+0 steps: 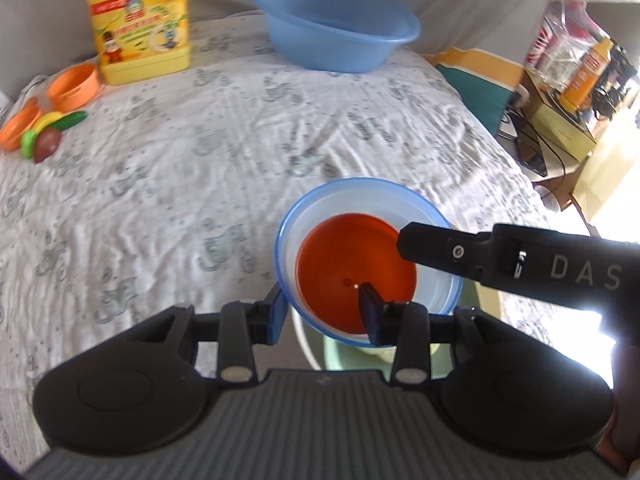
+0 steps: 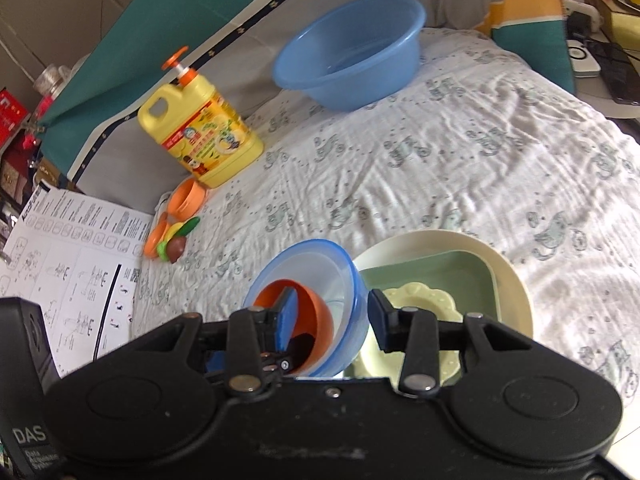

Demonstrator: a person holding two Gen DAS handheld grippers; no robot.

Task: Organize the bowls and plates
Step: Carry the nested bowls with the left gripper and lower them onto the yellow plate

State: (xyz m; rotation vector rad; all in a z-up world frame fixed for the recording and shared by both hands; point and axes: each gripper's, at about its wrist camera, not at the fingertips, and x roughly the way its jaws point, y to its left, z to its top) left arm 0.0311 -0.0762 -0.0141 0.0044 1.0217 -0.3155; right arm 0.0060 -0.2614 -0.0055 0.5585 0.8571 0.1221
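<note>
Right wrist: both grippers, right (image 2: 330, 320) and left (image 1: 322, 312), part-open, straddle the bowl (image 2: 344, 280) wall holding the cup (image 2: 312, 320), steadying it over the plates (image 2: 508, 280).

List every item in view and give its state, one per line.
Blue-rimmed bowl: lifted, tilted, straddled by both tongs.
Orange bowl: nested inside the blue-rimmed bowl.
Left tongs: astride the bowl's near wall, contact unclear.
Right tongs: astride the bowl's wall, contact unclear.
Cream plate: flat on the cloth, bottom of stack.
Green square dish: nested on it.
Scalloped plate: on top.
Blue basin: upright.
Detergent jug: upright.
</note>
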